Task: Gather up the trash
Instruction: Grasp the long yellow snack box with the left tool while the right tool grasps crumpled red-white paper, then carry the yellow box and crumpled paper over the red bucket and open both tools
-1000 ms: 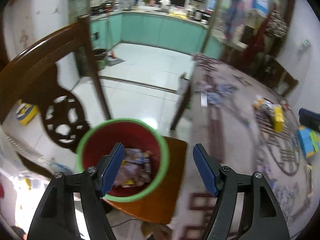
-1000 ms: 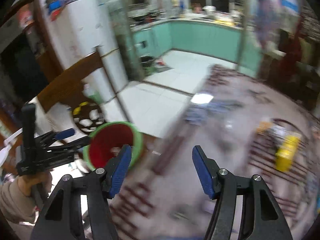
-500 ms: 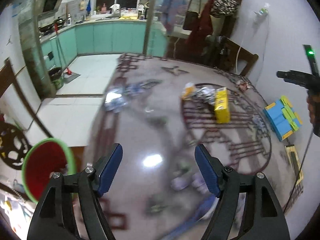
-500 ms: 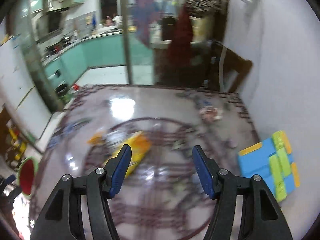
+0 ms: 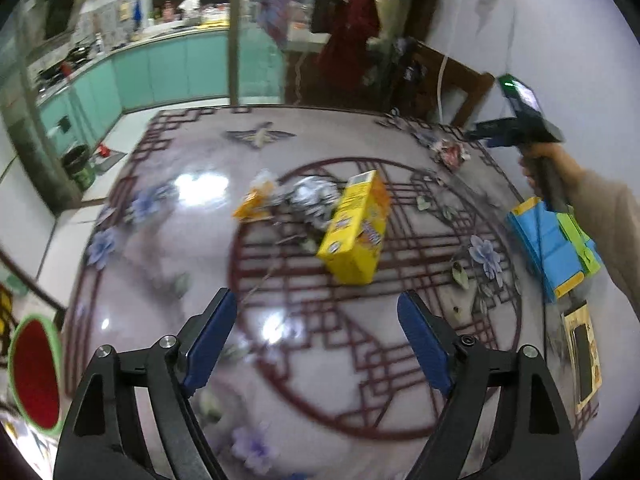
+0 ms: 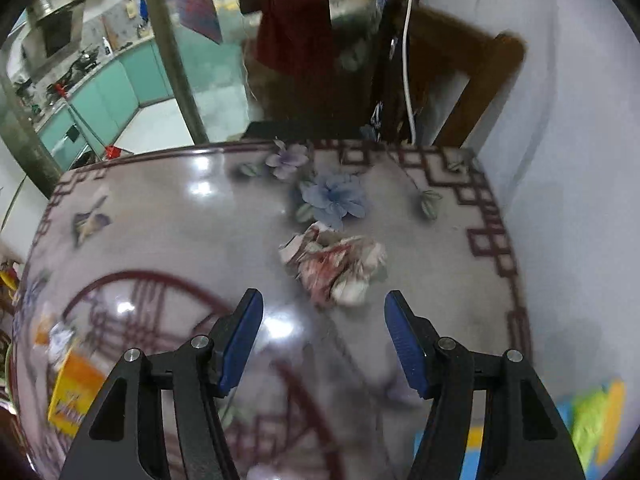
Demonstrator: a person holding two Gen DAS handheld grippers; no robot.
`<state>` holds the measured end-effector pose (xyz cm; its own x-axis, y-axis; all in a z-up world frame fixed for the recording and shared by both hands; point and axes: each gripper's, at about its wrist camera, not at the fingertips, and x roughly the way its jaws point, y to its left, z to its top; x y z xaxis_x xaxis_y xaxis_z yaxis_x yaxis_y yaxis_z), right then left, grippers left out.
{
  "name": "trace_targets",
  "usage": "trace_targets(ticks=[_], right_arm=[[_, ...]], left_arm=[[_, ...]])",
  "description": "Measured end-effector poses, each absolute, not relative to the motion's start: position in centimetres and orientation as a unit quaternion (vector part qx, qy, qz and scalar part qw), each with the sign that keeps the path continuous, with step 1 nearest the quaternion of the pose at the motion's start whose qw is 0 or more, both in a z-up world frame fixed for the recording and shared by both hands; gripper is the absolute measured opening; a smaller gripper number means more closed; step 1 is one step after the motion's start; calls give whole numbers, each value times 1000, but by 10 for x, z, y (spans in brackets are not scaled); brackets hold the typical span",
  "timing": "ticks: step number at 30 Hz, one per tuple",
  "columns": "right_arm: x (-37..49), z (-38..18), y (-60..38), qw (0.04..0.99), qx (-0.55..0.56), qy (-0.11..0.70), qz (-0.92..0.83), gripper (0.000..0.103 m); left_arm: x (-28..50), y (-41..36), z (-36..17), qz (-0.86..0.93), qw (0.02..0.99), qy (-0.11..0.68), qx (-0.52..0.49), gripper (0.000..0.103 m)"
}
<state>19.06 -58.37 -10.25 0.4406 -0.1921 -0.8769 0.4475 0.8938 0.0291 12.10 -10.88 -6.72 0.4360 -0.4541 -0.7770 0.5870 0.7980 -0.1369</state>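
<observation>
My left gripper (image 5: 316,340) is open and empty above the patterned table (image 5: 160,264). A yellow carton (image 5: 356,232) lies just beyond it, with a silver crumpled wrapper (image 5: 312,196) and an orange wrapper (image 5: 256,200) behind. My right gripper (image 6: 324,344) is open and empty, just short of a crumpled red-and-white wrapper (image 6: 340,264) near the table's far right corner. That wrapper (image 5: 450,152) and the right gripper (image 5: 516,128) also show in the left wrist view. The yellow carton (image 6: 74,392) appears blurred at the lower left of the right wrist view.
A red bin with a green rim (image 5: 34,368) sits off the table's left edge. A blue and green block set (image 5: 556,248) and a yellow box (image 5: 584,360) lie at the table's right side. A wooden chair (image 6: 468,84) stands behind the table by the wall.
Both grippers have swung from the red bin back over the table. The left now faces the yellow carton. The right has closed in on the crumpled red-and-white wrapper. Both stay open.
</observation>
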Motion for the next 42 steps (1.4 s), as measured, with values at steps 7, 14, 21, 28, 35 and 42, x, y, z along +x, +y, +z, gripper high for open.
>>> trace_targets(ticks=[7, 14, 21, 28, 35, 42], right_arm=[[236, -167, -616, 818, 136, 534, -165, 62], [243, -197, -621, 835, 164, 512, -118, 35], [231, -176, -606, 862, 201, 456, -88, 31], [185, -127, -552, 881, 200, 417, -97, 31], [119, -97, -469, 886, 194, 409, -99, 31], [64, -78, -384, 890, 175, 416, -69, 31]], left_arm=[[170, -171, -89, -321, 831, 448, 75, 83], [195, -208, -130, -324, 811, 480, 89, 83], [202, -212, -148, -329, 793, 511, 53, 45], [175, -204, -122, -346, 800, 485, 66, 36], [140, -179, -94, -345, 807, 472, 78, 36], [107, -134, -68, -329, 825, 455, 71, 36]])
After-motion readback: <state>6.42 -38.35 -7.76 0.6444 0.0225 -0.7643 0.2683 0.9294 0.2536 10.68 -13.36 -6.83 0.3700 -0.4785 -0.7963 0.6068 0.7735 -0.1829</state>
